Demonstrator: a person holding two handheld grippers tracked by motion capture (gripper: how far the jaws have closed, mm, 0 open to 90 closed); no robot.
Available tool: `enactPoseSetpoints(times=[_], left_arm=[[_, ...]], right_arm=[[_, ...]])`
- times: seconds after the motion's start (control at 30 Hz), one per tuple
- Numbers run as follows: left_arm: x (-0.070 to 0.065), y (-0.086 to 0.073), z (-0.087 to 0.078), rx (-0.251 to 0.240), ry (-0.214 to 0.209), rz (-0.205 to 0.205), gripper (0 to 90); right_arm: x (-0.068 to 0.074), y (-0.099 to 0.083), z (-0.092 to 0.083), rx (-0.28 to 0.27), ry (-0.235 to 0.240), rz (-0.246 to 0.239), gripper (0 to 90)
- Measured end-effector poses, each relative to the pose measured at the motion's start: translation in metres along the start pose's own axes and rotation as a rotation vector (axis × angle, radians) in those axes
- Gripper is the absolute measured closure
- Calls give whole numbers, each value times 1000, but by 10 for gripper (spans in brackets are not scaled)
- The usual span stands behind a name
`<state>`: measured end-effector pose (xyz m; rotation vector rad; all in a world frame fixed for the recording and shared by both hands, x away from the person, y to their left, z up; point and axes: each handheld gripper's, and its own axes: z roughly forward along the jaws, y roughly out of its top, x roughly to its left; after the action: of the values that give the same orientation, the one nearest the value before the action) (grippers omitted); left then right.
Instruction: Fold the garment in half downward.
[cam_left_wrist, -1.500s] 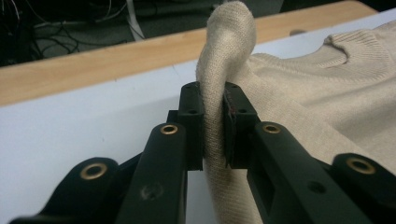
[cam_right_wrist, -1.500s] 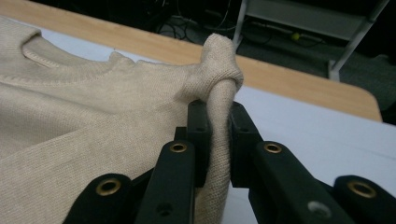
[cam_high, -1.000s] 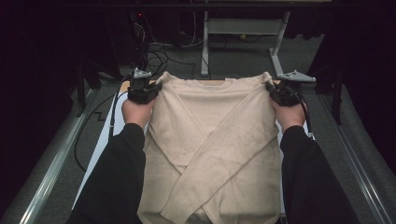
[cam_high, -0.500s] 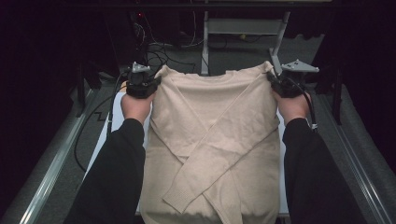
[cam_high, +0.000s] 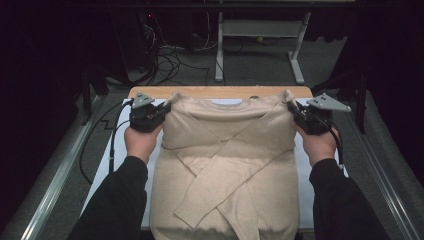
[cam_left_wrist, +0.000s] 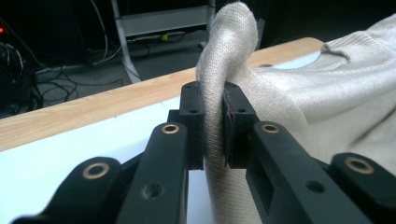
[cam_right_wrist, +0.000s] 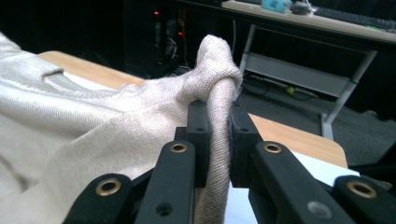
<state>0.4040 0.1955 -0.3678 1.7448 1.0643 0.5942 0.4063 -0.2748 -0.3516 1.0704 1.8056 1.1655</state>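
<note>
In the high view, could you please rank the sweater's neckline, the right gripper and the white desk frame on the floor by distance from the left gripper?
1. Neckline, just right of the left gripper.
2. Right gripper, across the sweater.
3. White desk frame, beyond the table's far edge.

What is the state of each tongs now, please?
Left tongs: closed, holding one shoulder of the beige sweater.
Right tongs: closed, holding the other shoulder of the sweater.
</note>
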Motion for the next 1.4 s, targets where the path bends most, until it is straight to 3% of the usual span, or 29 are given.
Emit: enactPoseSetpoints(times=[0.37, 0.47, 0.7, 0.83, 0.9, 0.93, 1.07, 1.27, 1.4], left_arm=[[-32, -61, -68, -38, -68, 61, 798], [-42, -80, -82, -25, -75, 91, 798], [-57, -122, -112, -4, -107, 76, 798], [-63, -142, -121, 32, -132, 70, 797], [-65, -151, -122, 70, -131, 81, 796], [-64, -158, -121, 98, -140, 68, 795], [-63, -168, -118, 155, -158, 43, 793], [-61, -179, -106, 235, -169, 37, 783], [-58, -181, -104, 222, -182, 7, 756]], right_arm=[[36, -47, -83, -57, 87, -30, 832], [43, -63, -101, -62, 112, -11, 831], [64, -105, -135, -37, 157, 18, 831], [71, -121, -145, -8, 170, 43, 830], [74, -129, -148, 16, 176, 46, 829], [75, -131, -148, 24, 180, 45, 828], [79, -146, -146, 85, 195, 60, 826], [82, -162, -136, 191, 206, 62, 821], [82, -168, -131, 231, 209, 79, 807]])
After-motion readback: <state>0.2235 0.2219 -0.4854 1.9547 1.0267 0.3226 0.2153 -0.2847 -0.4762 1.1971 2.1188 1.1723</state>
